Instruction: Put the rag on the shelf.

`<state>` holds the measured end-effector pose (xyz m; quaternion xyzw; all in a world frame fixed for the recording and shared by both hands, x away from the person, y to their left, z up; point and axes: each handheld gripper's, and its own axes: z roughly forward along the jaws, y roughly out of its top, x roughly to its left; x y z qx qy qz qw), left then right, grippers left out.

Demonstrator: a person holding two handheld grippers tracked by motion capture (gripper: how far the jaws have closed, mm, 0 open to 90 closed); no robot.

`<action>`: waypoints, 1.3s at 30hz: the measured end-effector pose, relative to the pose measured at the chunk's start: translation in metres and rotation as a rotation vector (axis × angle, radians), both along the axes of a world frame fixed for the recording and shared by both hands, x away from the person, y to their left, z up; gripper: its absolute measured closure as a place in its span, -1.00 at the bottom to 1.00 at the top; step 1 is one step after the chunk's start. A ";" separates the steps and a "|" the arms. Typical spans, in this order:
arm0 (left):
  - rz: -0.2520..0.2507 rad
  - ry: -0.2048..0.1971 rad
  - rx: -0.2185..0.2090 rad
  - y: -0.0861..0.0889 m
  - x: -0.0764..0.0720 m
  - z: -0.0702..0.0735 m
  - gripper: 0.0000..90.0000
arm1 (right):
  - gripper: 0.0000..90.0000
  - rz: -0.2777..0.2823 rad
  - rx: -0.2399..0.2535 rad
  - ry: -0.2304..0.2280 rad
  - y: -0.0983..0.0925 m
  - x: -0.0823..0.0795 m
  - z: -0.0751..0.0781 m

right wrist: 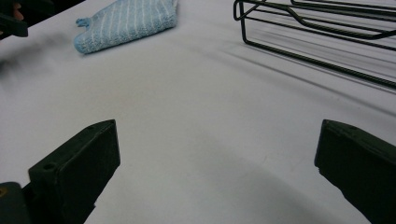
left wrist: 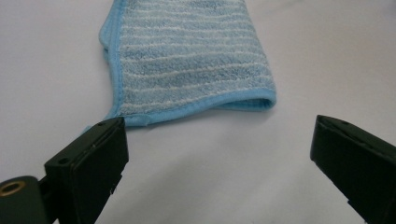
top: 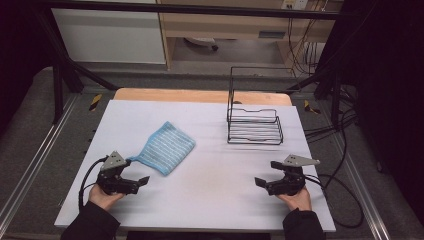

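Both jaws spread wide: left gripper just short of the blue cloth corner, right gripper over bare white table, w/ open room between. One cloth left-centre, one wire rack near far edge.

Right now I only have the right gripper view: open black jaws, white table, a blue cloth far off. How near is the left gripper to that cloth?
Observer: Close. The left gripper sits just short of the blue striped cloth, jaws open, not touching it.
Operator: Is the cloth flat?
Observer: It is folded over; the left gripper view shows a doubled hem.
Operator: How tall is that wire thing?
Observer: The wire rack has a tall upright back frame.
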<state>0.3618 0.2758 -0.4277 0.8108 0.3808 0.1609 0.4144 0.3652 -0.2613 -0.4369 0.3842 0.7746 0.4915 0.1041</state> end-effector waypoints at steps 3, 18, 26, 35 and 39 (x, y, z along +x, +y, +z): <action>0.005 -0.004 -0.006 -0.001 0.000 0.001 -0.90 | -0.98 -0.001 0.002 0.000 0.000 0.000 0.000; 0.008 0.002 0.020 -0.027 0.005 0.018 -0.83 | -0.98 -0.003 -0.015 0.003 0.002 0.000 -0.001; -0.012 0.012 0.067 -0.060 0.017 0.025 -0.70 | -0.98 0.000 -0.027 0.004 0.003 0.000 -0.002; -0.051 0.050 0.161 -0.095 0.034 0.012 -0.35 | -0.98 -0.003 -0.029 0.004 0.003 0.000 -0.001; -0.043 0.067 0.182 -0.102 0.041 0.006 -0.21 | -0.98 -0.003 -0.029 0.004 0.003 0.001 -0.001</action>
